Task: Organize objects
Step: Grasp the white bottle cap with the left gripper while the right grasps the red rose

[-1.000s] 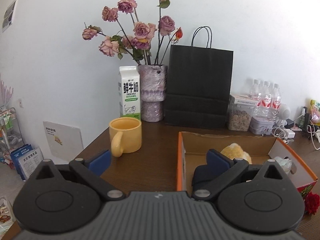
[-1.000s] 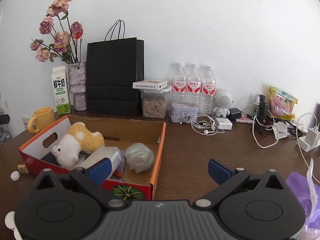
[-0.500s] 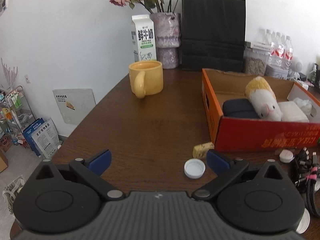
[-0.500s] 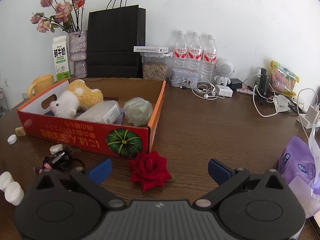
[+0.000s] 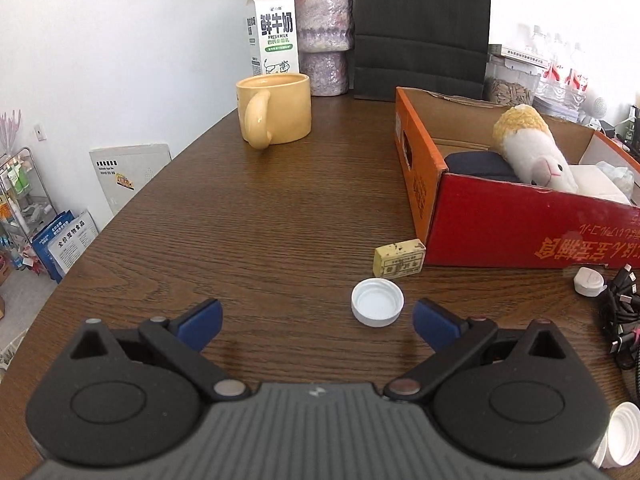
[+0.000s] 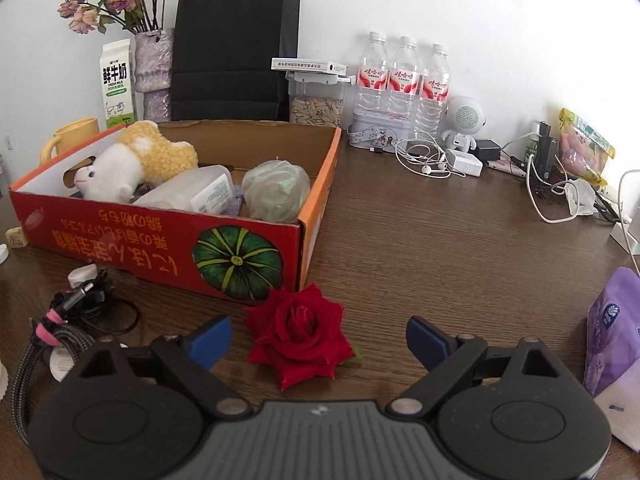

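Note:
A red cardboard box (image 5: 520, 224) (image 6: 168, 248) holds a plush sheep (image 5: 532, 148) (image 6: 132, 160), a dark pouch (image 5: 476, 164), a plastic pack (image 6: 188, 194) and a wrapped green ball (image 6: 276, 192). My left gripper (image 5: 316, 320) is open and empty above the table; a white bottle cap (image 5: 377, 301) lies just inside its right finger, with a small yellow block (image 5: 399, 263) beyond. My right gripper (image 6: 318, 338) is open and empty, with a red rose (image 6: 300, 332) lying between its fingers.
A yellow mug (image 5: 276, 110), milk carton (image 5: 273, 28), vase (image 5: 322, 32) and black bag (image 6: 236, 48) stand at the back. Black cables (image 5: 620, 308) (image 6: 76, 308) and more caps (image 5: 620, 432) lie in front of the box. Water bottles (image 6: 404, 76), chargers and a purple tissue pack (image 6: 612, 332) are to the right.
Both grippers have pulled back from the box and lowered toward the table. The bottle cap and the rose now lie between the left and right fingers respectively.

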### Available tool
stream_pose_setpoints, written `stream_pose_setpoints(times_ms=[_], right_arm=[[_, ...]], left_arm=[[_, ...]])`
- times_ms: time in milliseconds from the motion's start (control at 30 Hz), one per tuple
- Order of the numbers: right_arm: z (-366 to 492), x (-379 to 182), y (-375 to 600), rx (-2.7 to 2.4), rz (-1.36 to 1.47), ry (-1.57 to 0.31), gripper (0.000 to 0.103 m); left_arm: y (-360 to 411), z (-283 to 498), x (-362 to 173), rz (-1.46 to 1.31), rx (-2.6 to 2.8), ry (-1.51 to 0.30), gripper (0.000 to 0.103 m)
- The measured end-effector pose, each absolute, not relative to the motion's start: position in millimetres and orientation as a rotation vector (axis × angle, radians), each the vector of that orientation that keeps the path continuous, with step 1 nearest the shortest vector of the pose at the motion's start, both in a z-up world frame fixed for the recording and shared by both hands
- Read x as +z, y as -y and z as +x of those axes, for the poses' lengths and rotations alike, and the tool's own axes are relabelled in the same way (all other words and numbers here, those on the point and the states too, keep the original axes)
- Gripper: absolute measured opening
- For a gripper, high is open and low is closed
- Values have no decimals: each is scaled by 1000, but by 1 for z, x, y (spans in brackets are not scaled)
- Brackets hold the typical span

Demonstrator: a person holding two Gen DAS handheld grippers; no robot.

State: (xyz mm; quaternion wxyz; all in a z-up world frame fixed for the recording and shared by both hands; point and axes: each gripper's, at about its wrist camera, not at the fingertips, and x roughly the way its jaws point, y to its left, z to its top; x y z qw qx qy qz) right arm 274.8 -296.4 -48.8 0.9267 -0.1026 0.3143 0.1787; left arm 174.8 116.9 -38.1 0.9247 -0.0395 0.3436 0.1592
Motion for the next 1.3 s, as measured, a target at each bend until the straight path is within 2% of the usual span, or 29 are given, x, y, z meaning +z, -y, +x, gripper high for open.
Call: stream_pose_setpoints(times_ms=[100, 267, 367, 433, 467, 533, 567, 600, 1300], right_arm=[[278, -53, 292, 374, -217, -649, 77], [278, -56, 291, 393, -201, -648, 52], [276, -58, 290, 399, -205, -640, 49], [275, -58, 290, 407, -198, -636, 48], [275, -59, 290, 409, -193, -635, 47], [274, -59, 291, 412, -191, -630, 45], [274, -60, 291, 414, -189, -627, 44], [274, -60, 291, 415, -186, -624, 44], [270, -61, 297, 423, -120, -631, 38]], left_arm=[[-116, 179, -41, -85, 326, -711, 103], [-115, 182, -44, -101, 303, -717, 100], [-112, 183, -45, -94, 292, -704, 91], [-112, 184, -44, -95, 286, -692, 82], [-111, 185, -44, -92, 284, -686, 74], [-108, 185, -43, -86, 269, -672, 56], [-106, 184, -43, -82, 261, -664, 35], [-104, 183, -42, -77, 254, -659, 29], [-98, 180, -45, -58, 267, -635, 29]])
